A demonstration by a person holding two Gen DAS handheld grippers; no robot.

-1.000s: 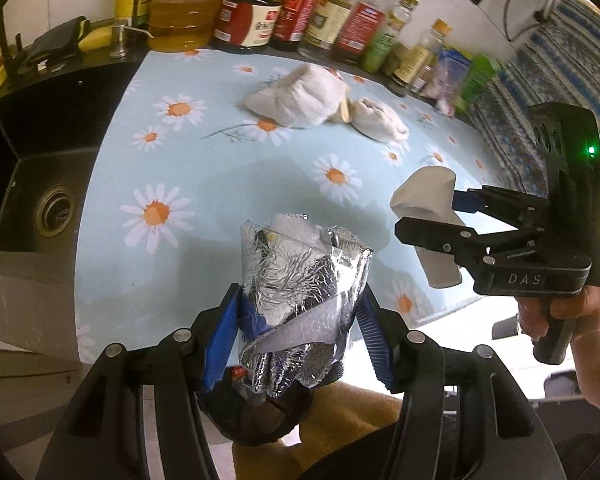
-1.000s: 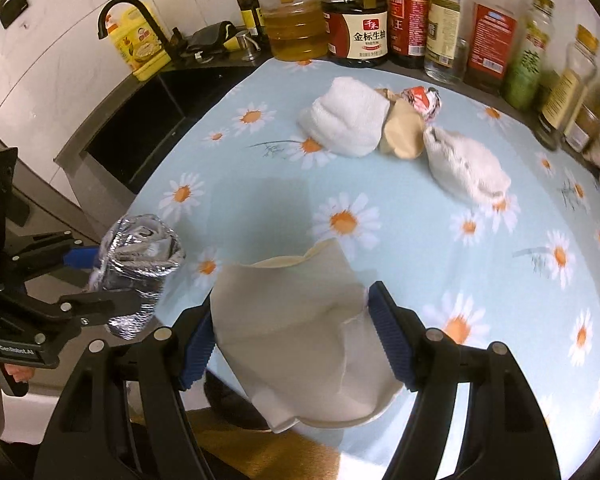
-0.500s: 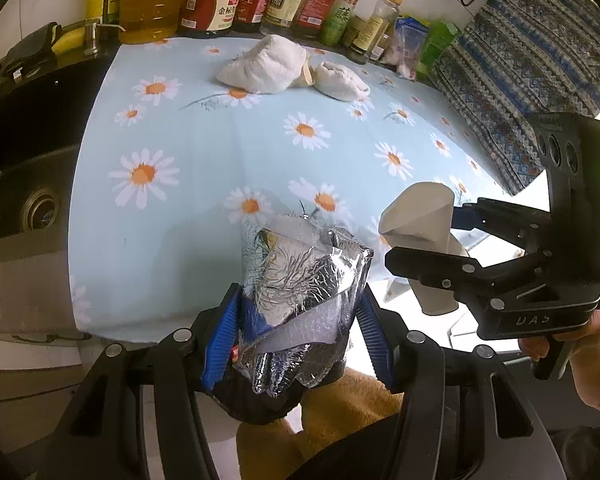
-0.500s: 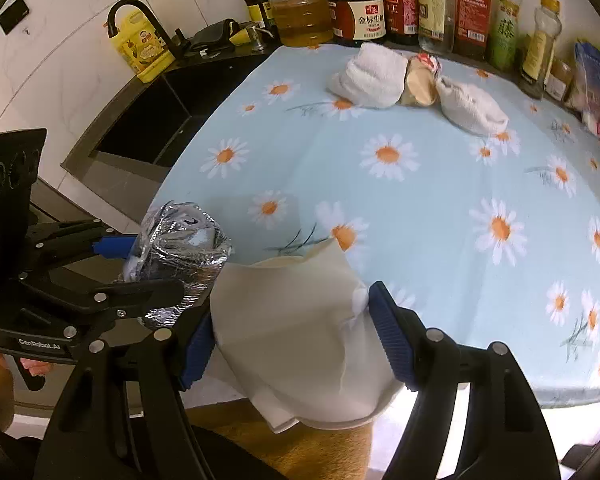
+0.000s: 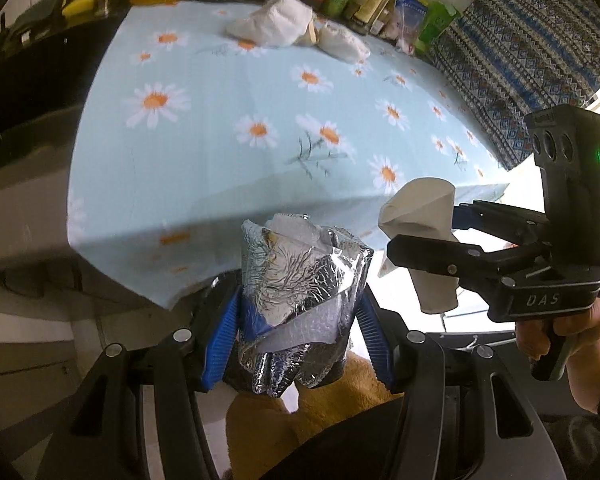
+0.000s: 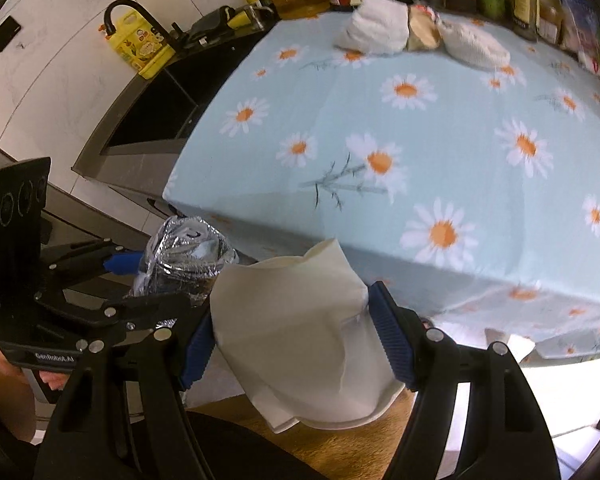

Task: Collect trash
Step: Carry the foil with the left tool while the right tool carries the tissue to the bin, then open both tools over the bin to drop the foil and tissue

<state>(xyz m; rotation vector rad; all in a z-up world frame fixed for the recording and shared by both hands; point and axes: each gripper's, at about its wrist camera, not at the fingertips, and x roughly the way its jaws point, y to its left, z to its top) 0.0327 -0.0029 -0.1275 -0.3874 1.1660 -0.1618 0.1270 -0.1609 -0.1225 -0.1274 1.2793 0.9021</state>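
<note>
Evidently carried off the near table (image 5: pixel 204 184) edge for disposal: foil wrapper (image 5: pixel 300 304) clamped in left gripper (image 5: pixel 296 332), paper (image 6: pixel 296 332) clamped in right gripper (image 6: pixel 296 340).

Two grippers (image 5: pixel 296 332) (image 6: pixel 296 340), one foil wad (image 5: pixel 300 292), one paper wad (image 6: pixel 300 344), two cloth bundles (image 6: pixel 374 30) (image 6: pixel 474 46) on the desk (image 6: pixel 440 140), one sink (image 6: pixel 148 116).

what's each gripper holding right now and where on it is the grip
The left gripper clamps a crumpled silver foil wrapper across its lower sides. The right gripper pinches a folded cream paper piece at both side edges.
</note>
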